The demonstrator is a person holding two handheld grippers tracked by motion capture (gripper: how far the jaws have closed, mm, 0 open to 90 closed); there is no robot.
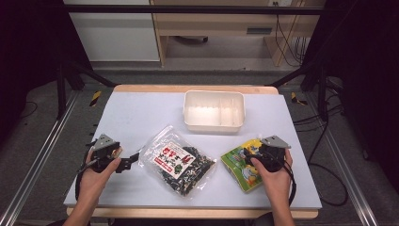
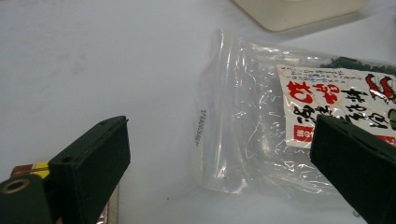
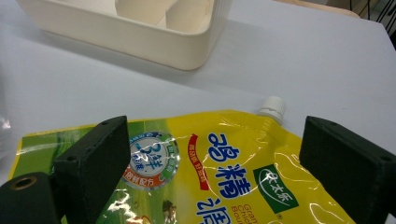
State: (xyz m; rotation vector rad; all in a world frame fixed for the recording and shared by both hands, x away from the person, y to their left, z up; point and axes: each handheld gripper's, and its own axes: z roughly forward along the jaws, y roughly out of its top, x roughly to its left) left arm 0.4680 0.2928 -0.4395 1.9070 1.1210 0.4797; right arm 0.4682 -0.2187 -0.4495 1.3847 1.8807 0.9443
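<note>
Current step, as judged from the layout: approach, prior to pickup. Nothing is held.

Nearest the person, the left gripper (image 1: 126,163) rests at the front left of the table (image 1: 141,110), jaws spread wide with nothing between the pads, aimed at the clear bag (image 1: 179,160) of dark dried contents lying flat just beside it. In the left gripper view the bag's transparent sealed edge (image 2: 210,121) lies between and ahead of the jaws, untouched.

The right gripper (image 1: 249,157) sits over the yellow spouted pouch (image 3: 224,172) at the front right, jaws likewise fully apart. The pouch lies flat beneath them (white cap (image 3: 272,108) pointing away from the person); the pads do not press on it.

Farther back, at table centre, stands the cream divided bin (image 1: 214,123), with no goods visible in it.

Next move, probably: lower either gripper, close on a bag's edge, then lift and carry it to the bin. Thin, slippery film calls for a firm pinch on an edge.
</note>
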